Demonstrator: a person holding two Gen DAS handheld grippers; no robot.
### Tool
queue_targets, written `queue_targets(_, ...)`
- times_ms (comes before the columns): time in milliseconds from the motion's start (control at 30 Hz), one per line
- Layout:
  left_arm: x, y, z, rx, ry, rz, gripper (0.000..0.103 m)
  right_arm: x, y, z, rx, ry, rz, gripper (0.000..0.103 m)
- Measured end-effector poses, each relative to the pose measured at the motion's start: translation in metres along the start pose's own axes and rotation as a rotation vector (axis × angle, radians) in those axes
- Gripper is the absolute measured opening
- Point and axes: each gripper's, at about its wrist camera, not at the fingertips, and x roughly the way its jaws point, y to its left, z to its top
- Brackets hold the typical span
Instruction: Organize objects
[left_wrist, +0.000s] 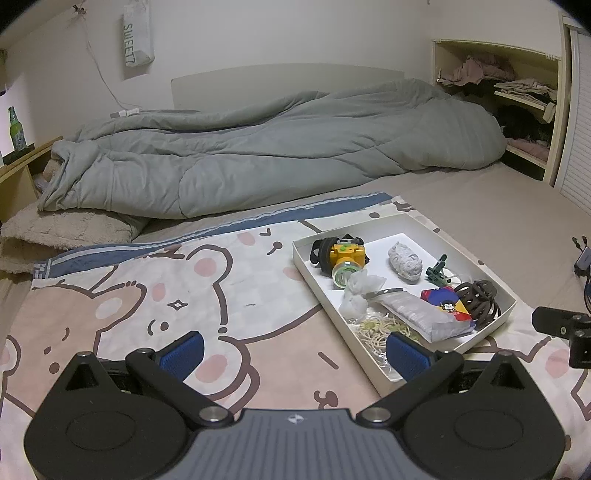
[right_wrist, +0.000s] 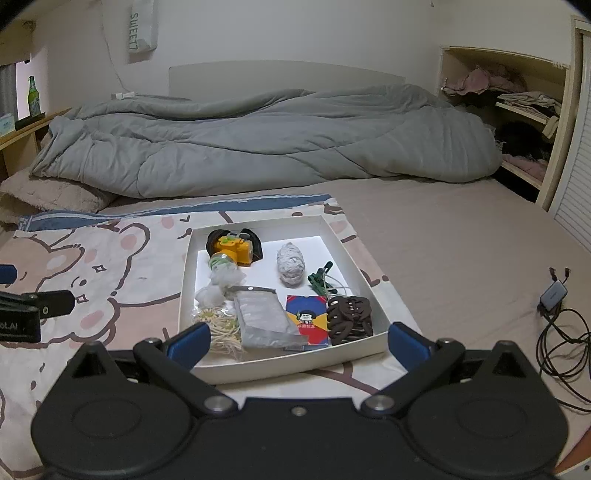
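Left wrist view: left tongs gape wide and empty over the bear-print blanket, with the white tray at right centre holding a yellow headlamp; its near corner hides behind one blue pad. Right wrist view: right tongs spread wide, empty, before the tray; grey duvet fills the upper frame, cables lie at right.

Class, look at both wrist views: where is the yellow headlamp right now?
The yellow headlamp lies in the far left corner of the white tray on the bear-print cloth, left of the grey wrapped bundle, its lens pointing toward the clear plastic wad.
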Motion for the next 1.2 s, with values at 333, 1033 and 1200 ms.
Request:
queue_targets(333,0.0005,-0.0008,0.0002,0.002,0.0,0.001,0.103,-0.0008,-0.0023,0.0006,0.009,-0.004,0.012,0.103)
queue_targets(1033,-0.0005,-0.0029,-0.0004,-0.002,0.001,-0.004,0.103,-0.0015,-0.001,-0.0002,0.005,-0.002,0.012,0.103)
queue_targets(1200,-0.0006,-0.0042,-0.0002,0.0,0.004,-0.008,0.103,-0.0016,-0.0006,-0.0002,0.004,-0.002,0.012,0.103)
